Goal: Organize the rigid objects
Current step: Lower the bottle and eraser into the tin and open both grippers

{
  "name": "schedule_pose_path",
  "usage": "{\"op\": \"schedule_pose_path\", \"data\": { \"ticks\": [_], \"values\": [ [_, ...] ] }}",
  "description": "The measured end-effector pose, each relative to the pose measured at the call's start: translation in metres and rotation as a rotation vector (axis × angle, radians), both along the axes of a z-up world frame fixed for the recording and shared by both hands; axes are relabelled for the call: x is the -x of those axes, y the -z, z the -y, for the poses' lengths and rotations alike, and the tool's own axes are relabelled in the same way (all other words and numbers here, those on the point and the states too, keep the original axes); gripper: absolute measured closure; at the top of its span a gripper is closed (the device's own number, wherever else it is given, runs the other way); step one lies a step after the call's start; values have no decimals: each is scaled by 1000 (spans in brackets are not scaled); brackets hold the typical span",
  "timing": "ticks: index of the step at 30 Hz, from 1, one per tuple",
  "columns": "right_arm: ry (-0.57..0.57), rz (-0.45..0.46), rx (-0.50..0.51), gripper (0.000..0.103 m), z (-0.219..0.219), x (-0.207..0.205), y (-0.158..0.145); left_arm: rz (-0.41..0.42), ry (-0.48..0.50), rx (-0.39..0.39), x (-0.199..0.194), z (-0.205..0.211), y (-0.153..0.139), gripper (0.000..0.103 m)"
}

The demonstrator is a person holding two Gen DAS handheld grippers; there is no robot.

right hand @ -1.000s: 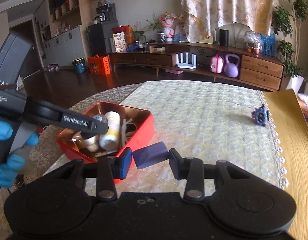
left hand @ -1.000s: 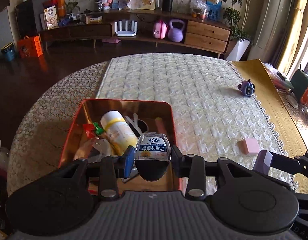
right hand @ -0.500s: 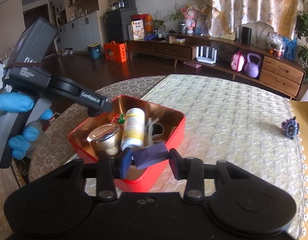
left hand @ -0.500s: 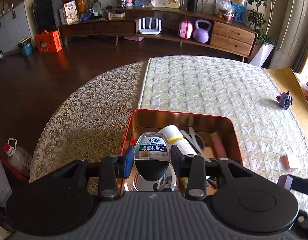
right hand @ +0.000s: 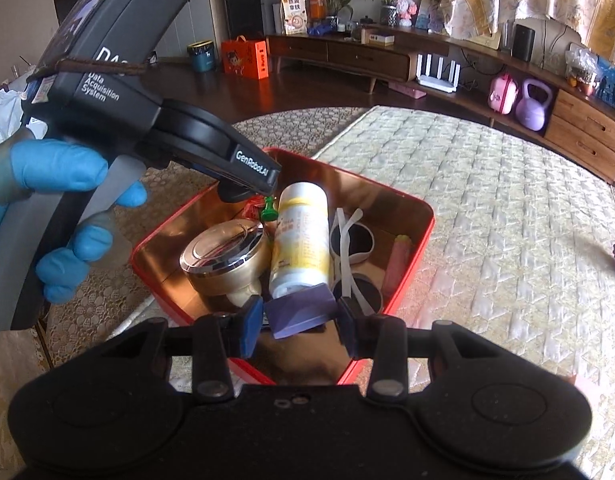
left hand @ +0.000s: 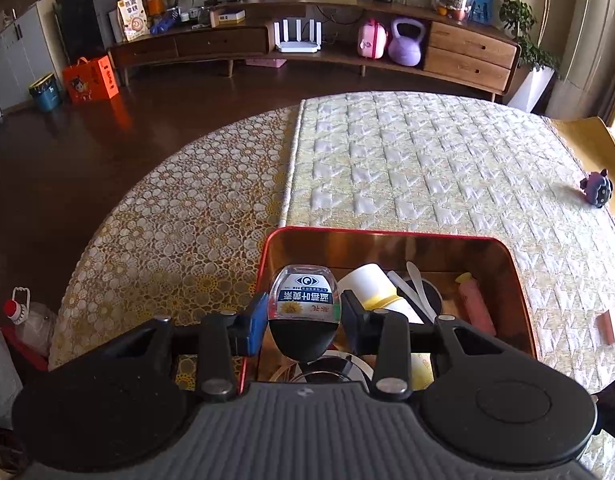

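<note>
Left gripper (left hand: 304,312) pinches a small bottle (left hand: 304,300), cap toward the camera; right gripper (right hand: 299,314) pinches a purple block (right hand: 301,310). Both hang over the red tin (right hand: 421,232) — the tin lies directly beneath each load, its near end already crowded.

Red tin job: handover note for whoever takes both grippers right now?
Left gripper: shut on a small eye-drop bottle, held over the red tin.
Right gripper: shut on a purple block, held over the tin's near corner.
Already in the tin: white-and-yellow bottle, gold compact, sunglasses, pink tube, green pin.
Left to do: release both held items into the tin, then collect the pink block and the small purple toy from the cloth.
</note>
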State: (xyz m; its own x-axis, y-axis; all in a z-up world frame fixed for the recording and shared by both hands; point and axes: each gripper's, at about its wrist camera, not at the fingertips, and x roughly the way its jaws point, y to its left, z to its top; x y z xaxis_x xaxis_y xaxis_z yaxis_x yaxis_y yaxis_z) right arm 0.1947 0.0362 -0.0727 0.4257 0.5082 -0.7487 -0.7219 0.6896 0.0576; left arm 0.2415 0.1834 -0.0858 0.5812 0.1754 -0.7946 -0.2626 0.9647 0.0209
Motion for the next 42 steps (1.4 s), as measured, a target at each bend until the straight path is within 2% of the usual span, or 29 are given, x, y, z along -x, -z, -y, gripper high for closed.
{"op": "schedule_pose_path", "data": {
  "ticks": [5, 15, 26, 28, 30, 32, 36, 42],
  "values": [
    [-3, -13, 16, 63, -5, 0, 7, -41, 4, -7, -6, 2, 16, 65],
    [13, -39, 13, 62, -7, 3, 13, -40, 30, -4, -8, 9, 23, 65],
    [31, -34, -18, 48, 0, 11, -1, -47, 9, 23, -1, 12, 19, 65],
    [28, -27, -29, 47, 2, 15, -7, -44, 7, 23, 3, 14, 16, 60],
    [30, -16, -41, 43, 4, 18, -12, -30, 5, 26, 8, 16, 12, 45],
    [36, -4, -52, 37, 8, 22, -18, -10, 7, 28, 13, 19, 6, 39],
    [38, 12, -67, 34, 15, 29, -28, 5, 21, 20, 20, 26, -5, 39],
    [53, 41, -100, 25, 29, 39, -44, 28, 39, 17, 35, 39, -21, 39]
  ]
}}
